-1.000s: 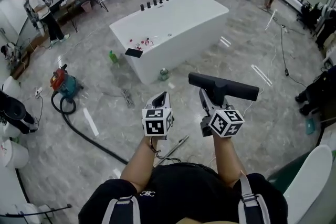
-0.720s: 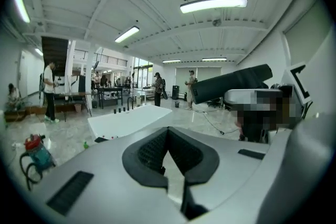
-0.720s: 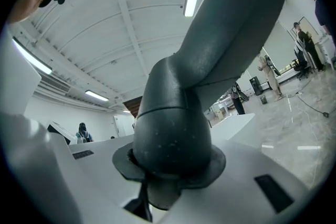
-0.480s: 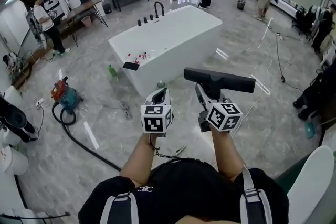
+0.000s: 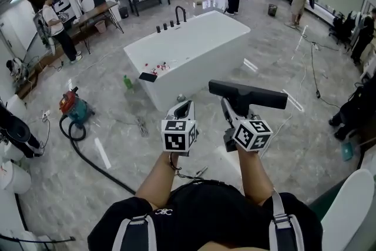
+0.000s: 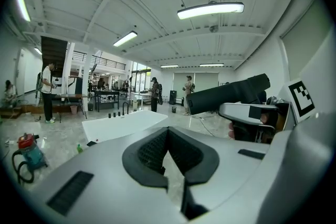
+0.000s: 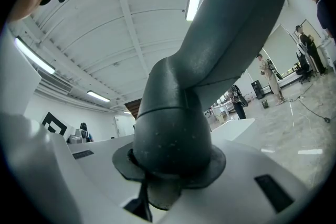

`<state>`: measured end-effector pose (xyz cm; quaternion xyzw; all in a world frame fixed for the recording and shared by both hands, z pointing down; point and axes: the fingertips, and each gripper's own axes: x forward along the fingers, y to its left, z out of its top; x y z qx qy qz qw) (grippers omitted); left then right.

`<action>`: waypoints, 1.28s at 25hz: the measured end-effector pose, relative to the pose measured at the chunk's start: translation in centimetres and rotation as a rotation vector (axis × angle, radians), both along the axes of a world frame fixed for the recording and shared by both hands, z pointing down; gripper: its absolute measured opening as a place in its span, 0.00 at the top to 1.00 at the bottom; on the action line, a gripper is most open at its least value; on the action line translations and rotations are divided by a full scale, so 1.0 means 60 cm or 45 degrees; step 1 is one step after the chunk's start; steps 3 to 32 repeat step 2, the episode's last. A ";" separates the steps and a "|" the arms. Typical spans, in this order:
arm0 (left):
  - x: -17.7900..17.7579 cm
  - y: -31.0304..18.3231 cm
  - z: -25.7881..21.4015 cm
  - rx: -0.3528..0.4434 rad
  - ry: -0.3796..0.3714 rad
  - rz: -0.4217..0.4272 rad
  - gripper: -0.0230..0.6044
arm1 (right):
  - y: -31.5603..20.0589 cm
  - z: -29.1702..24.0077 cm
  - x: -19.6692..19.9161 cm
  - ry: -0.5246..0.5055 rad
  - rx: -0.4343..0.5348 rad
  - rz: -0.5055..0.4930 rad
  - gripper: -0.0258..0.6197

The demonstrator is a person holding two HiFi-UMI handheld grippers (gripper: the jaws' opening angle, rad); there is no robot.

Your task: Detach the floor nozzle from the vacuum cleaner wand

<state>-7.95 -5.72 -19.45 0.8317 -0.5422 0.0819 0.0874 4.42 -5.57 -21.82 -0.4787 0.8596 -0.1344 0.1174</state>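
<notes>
My right gripper (image 5: 232, 107) squeezes the neck of the floor nozzle (image 5: 261, 97) up in front; its long bar lies left to right. My left gripper (image 5: 184, 107) is closed, empty. The far bathtub (image 5: 200, 47) has small red things (image 5: 160, 68) on its left end.

The glossy grey marble-patterned floor (image 5: 305, 73) carries a white rectangular bathtub (image 5: 194, 47) ahead of the left gripper (image 5: 183, 107), a small green bottle (image 5: 127, 82) by the tub's near corner, and, well left of that gripper, a red-and-teal canister vacuum cleaner (image 5: 73, 107) with its black hose (image 5: 94, 156).
</notes>
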 end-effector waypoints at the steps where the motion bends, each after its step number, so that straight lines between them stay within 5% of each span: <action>1: 0.004 0.003 0.000 -0.005 -0.002 0.002 0.95 | 0.003 0.000 0.004 -0.002 -0.003 0.002 0.77; 32: 0.009 0.006 0.000 -0.010 -0.004 0.004 0.95 | 0.006 0.000 0.008 -0.003 -0.006 0.003 0.77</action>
